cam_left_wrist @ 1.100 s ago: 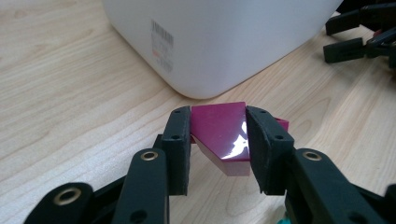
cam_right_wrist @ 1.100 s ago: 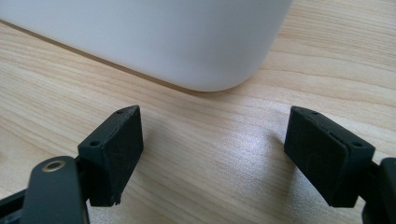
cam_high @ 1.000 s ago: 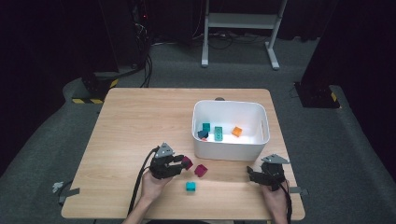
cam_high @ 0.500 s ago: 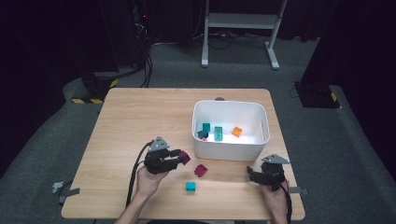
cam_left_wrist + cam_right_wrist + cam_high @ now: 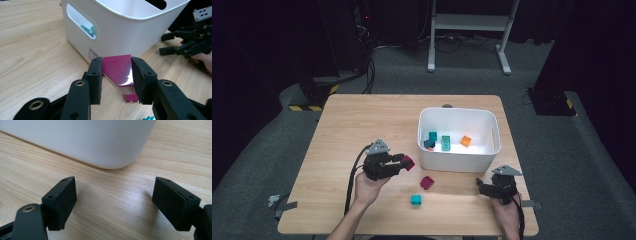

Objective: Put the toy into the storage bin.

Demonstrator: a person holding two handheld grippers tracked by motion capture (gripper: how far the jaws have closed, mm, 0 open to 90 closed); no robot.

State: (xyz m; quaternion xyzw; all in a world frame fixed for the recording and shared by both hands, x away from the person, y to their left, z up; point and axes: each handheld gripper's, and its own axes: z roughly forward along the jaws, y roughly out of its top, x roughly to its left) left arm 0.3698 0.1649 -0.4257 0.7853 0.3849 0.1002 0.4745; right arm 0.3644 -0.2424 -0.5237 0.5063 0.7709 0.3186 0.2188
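White bin (image 5: pixel 458 161) beside left gripper (image 5: pixel 404 163) holds teal, green, orange blocks; left grips magenta block (image 5: pixel 117 70); right gripper (image 5: pixel 113 203) jaws wide apart

Light fell on the table (image 5: pixel 362 125) from overhead; surroundings stayed dark. Close views were soft, with glare on the magenta block (image 5: pixel 117 68).

magenta block (image 5: pixel 117 70): its lower sides are covered by the left gripper (image 5: pixel 117 80) jaws
second magenta block (image 5: pixel 130 96): mostly hidden behind the held block and a jaw
teal block (image 5: pixel 148 118): cut off by the bottom edge
white bin (image 5: pixel 82 140): only a lower corner of its wall in the right gripper view, top cut off
bin contents (image 5: pixel 88 29): glimpsed through the handle slot, shapes unclear
person's forearms (image 5: pixel 347 225): cut off at the worktop's near edge
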